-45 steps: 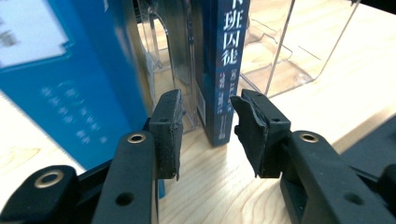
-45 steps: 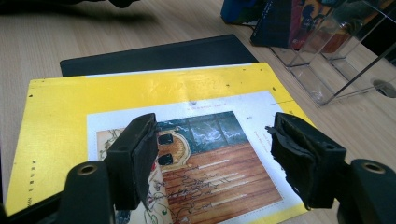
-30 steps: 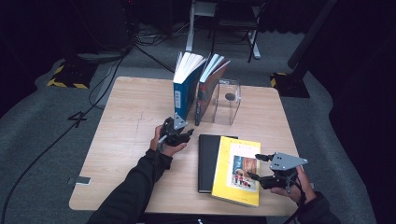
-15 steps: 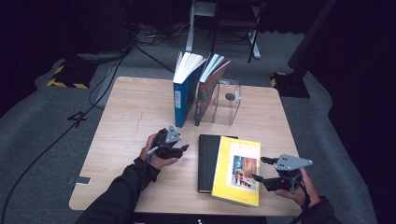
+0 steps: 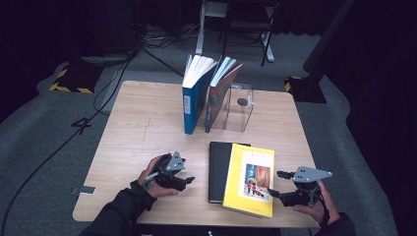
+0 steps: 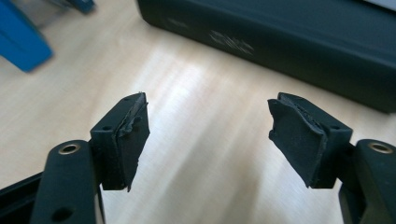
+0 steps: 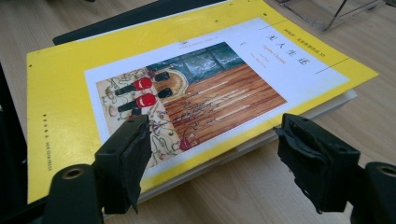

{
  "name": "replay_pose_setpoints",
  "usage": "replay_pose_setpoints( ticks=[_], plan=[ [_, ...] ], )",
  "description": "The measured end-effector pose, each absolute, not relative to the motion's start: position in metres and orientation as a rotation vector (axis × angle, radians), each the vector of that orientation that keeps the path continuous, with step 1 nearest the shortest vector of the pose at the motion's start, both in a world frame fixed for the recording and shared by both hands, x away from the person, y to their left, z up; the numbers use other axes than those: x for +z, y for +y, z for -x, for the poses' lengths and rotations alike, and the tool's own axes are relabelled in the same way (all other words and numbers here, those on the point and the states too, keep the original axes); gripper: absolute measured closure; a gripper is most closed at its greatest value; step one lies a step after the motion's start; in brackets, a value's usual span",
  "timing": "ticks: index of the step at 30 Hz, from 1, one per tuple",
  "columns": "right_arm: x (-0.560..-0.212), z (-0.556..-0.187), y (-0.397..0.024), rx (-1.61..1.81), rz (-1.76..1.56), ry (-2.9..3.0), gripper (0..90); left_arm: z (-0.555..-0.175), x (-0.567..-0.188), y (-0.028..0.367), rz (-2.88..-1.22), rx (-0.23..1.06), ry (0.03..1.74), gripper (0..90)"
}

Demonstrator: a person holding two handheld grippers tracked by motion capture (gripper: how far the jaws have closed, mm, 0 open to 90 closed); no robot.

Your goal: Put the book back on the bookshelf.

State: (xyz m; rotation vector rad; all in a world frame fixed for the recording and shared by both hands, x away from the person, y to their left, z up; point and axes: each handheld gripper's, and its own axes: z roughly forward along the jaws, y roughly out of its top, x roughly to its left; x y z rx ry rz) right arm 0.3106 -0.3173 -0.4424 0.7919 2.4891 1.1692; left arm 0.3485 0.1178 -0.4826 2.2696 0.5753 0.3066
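A yellow book [image 5: 248,179] lies on top of a black book [image 5: 217,169] near the table's front edge. My left gripper [image 5: 186,180] rests low over bare wood just left of the black book [image 6: 299,42]. In the left gripper view, my left gripper [image 6: 208,107] has just been opening its jaws, and they stand open with nothing between them. My right gripper [image 5: 275,183] is at the yellow book's right edge. In the right gripper view, my right gripper [image 7: 212,126] is open, its jaws level with the near edge of the yellow book [image 7: 60,93] and not touching it.
A blue book [image 5: 193,98] and a second book [image 5: 216,93] stand upright at the back, leaning on a clear box [image 5: 238,101]. The wooden table [image 5: 142,123] has bare room on its left half. Cables and stands lie on the floor behind.
My left hand has moved from near the standing books toward the table's front edge, and its jaws have spread wider. The right hand has barely shifted.
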Motion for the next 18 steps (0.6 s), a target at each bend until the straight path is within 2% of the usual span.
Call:
replay_pose_setpoints(
  ticks=[6,18],
  plan=[
    [-0.447,-0.309,-0.316,1.122,-0.812,2.519,25.3,-0.331,-0.490,0.117,-2.331,0.258,0.532,23.8],
    [-0.453,-0.312,-0.314,1.135,-0.863,2.595,22.1,-0.312,-0.496,0.111,-2.338,0.179,0.469,22.7]
  ],
)
